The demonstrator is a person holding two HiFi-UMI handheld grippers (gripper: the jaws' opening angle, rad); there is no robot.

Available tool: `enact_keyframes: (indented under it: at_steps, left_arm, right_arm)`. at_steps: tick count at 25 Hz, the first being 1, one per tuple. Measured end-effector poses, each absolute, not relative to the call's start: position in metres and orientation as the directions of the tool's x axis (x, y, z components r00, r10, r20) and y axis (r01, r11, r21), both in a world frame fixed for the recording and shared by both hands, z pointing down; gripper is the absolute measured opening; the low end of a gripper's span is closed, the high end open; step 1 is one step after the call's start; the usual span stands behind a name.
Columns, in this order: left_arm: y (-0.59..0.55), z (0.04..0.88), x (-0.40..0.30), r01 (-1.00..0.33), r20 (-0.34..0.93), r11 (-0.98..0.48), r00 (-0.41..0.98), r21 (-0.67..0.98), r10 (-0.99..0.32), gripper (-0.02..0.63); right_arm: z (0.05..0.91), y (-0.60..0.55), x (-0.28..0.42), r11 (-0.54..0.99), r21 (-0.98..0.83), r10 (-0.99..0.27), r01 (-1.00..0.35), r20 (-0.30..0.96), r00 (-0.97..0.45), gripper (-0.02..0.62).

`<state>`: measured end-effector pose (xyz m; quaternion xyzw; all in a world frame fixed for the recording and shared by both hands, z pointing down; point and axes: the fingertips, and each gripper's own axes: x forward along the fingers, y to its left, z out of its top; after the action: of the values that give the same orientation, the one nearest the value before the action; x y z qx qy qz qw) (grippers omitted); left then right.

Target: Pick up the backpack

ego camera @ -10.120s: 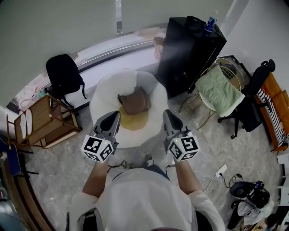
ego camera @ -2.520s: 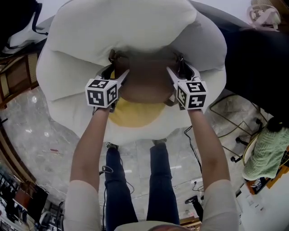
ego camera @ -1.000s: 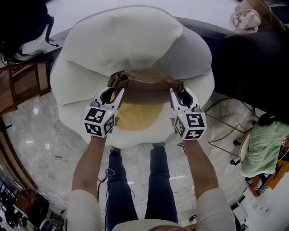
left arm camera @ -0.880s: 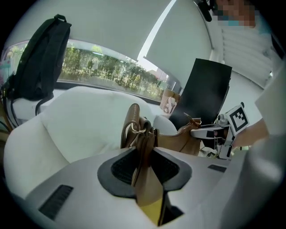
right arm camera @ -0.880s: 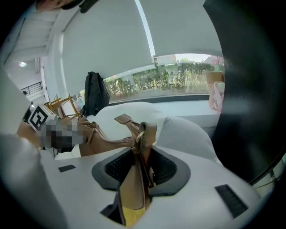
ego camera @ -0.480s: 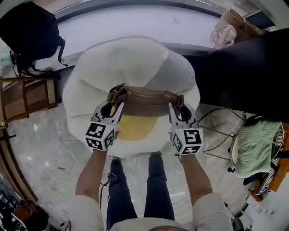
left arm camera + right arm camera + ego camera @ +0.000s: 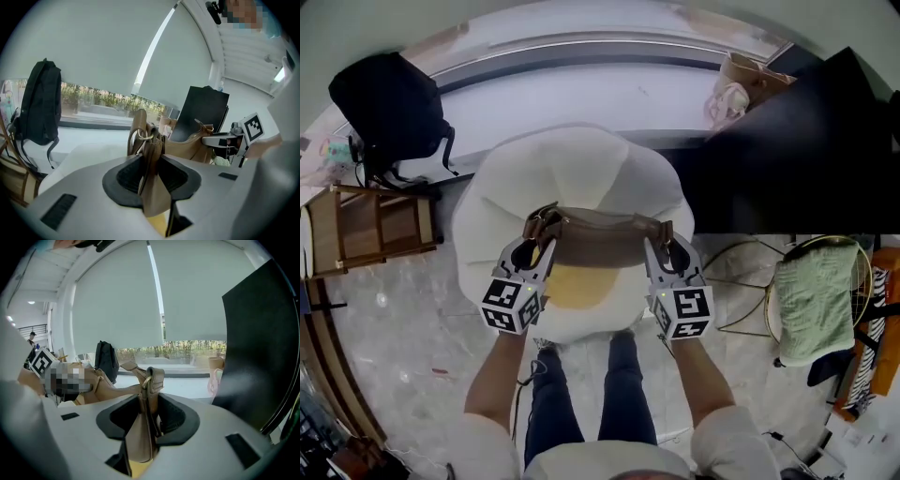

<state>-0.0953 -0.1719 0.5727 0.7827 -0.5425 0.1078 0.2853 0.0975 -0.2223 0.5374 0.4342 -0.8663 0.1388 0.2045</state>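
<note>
Backpack point(image 7: 600, 242) ends hidden (pinched) between both jaws.

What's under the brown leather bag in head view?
The brown leather bag hangs over a white, egg-shaped cushion; its yellow centre patch shows at the bag's near edge. The rest beneath is covered.
</note>
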Motion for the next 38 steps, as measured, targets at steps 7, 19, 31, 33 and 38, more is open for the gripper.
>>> enact_keyframes:
  at_steps: [7, 19, 31, 33, 38]
  left_arm:
    - [-0.157, 0.504, -0.083, -0.906, 0.452, -0.285, 0.407, 0.314, -0.794, 0.117]
    - [-0.132, 0.396, -0.086, -0.909, 0.364, -0.302, 0.396, 0.289, -0.843, 0.114]
    - [-0.120, 0.291, -0.081, -0.917, 0.258, -0.336, 0.386, 0.217, -0.886, 0.114]
    - [-0.114, 0.279, -0.078, -0.915, 0.248, -0.342, 0.389, 0.213, -0.887, 0.114]
    - [-0.101, 0.253, -0.075, -0.915, 0.226, -0.349, 0.390, 0.202, -0.893, 0.114]
  right_arm:
    - [0.470, -0.201, 0.112, 0.563, -0.066, -0.724, -0.824, 0.441, -0.530, 0.149]
    - [0.362, -0.176, 0.109, 0.573, -0.025, -0.760, -0.819, 0.358, -0.542, 0.149]
    - [0.262, -0.156, 0.118, 0.565, 0.000, -0.800, -0.825, 0.248, -0.547, 0.150]
    - [0.249, -0.151, 0.120, 0.561, 0.009, -0.805, -0.828, 0.238, -0.543, 0.150]
    - [0.224, -0.136, 0.124, 0.556, 0.013, -0.815, -0.831, 0.207, -0.541, 0.150]
